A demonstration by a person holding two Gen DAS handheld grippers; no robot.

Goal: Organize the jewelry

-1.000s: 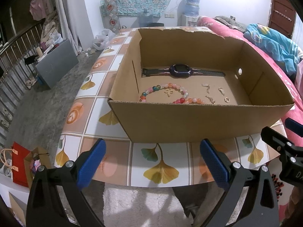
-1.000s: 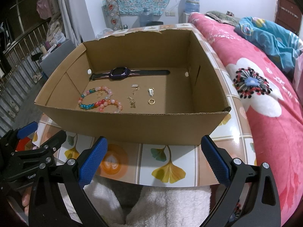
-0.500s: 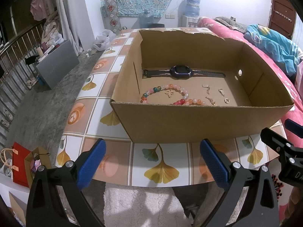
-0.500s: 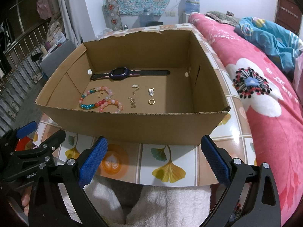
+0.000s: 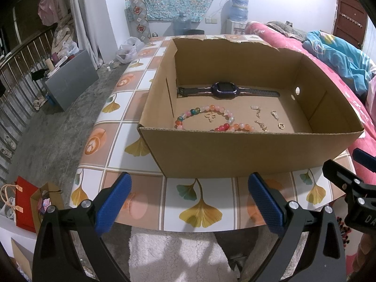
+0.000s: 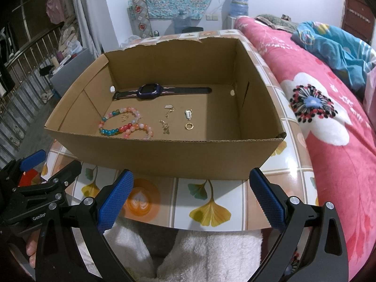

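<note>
An open cardboard box [image 5: 246,150] [image 6: 164,155] stands on the tiled table. Inside lie a dark purple watch [image 5: 225,90] [image 6: 150,91], two coloured bead bracelets [image 5: 206,117] [image 6: 122,123], a gold ring [image 5: 281,125] [image 6: 189,126] and several small gold and silver pieces [image 6: 167,117]. My left gripper [image 5: 188,202] hangs open at the table's near edge, in front of the box, holding nothing. My right gripper [image 6: 191,199] is also open and empty, level with it on the right. Each gripper shows at the edge of the other's view.
The table [image 5: 131,108] has a ginkgo-leaf tile pattern. A bed with a pink floral cover [image 6: 329,117] runs along the right. A white fluffy garment [image 6: 202,253] lies below the table edge. A railing [image 5: 16,70], a grey box and paper bags [image 5: 28,202] are on the left.
Both views have shifted very slightly toward the box. The jewellery has not moved, and both grippers stay open.
</note>
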